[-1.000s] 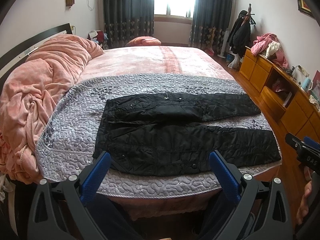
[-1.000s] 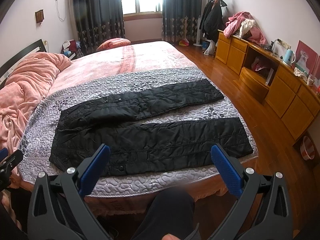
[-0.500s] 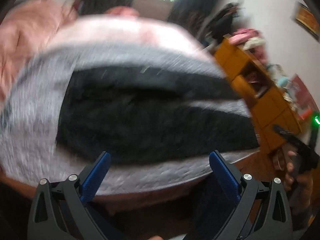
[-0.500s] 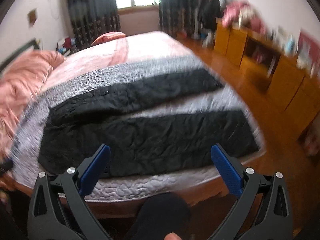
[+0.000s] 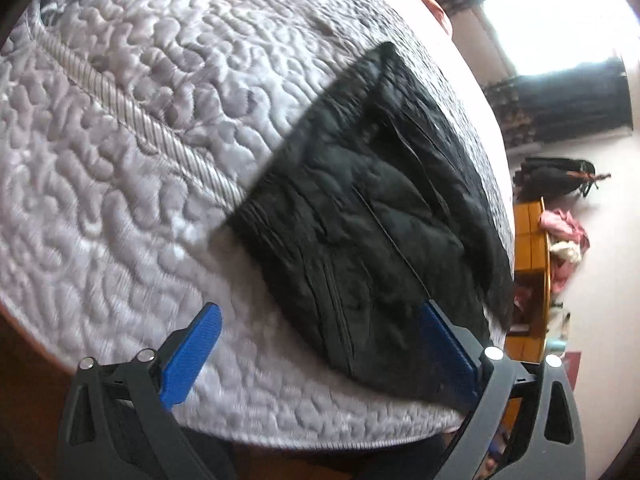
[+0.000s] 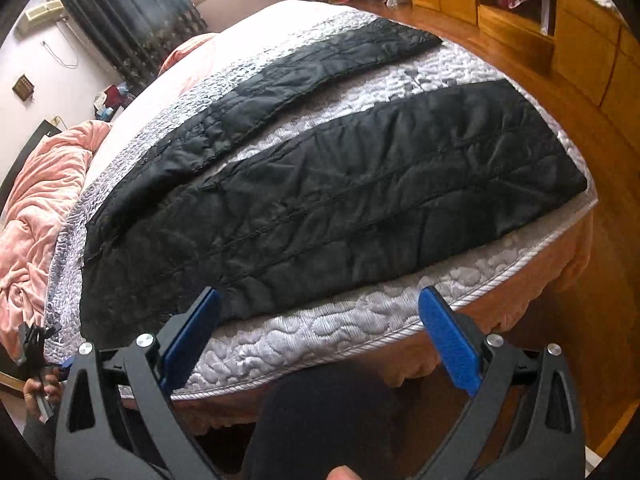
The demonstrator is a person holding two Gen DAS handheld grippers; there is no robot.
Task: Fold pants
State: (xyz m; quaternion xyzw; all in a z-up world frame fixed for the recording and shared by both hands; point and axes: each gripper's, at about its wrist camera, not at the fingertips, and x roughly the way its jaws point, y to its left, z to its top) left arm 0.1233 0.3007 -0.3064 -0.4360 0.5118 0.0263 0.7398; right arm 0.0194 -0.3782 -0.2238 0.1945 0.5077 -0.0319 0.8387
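So I'm looking at one big bed [image 6: 360, 332] with a grey quilted cover, a rumpled pink blanket [image 6: 36, 208] bunched up at its head end, and a row of orange wooden cabinets [image 6: 560, 28] along the far wall. One pair of black quilted pants [image 6: 320, 208] is laid flat across the foot of the bed, two legs spread apart in a V with a strip of grey cover showing between them, nothing folded yet as far as I can tell. My guess is we're at the very start: the reach-in before the first fold. The left claw [image 5: 320, 344] is wide open and hanging just off the waistband corner, one blue finger over bare cover, the other over the black fabric, not gripping anything. The right claw [image 6: 320, 332] is wide open too, sitting near the bed's edge below the near leg, its left finger right at the pants' hem edge, also empty. Next move, I reckon, is pinching the near side at waist and leg, then carrying it over onto the far leg. Count: one pants, two legs, two claws, four blue fingers.
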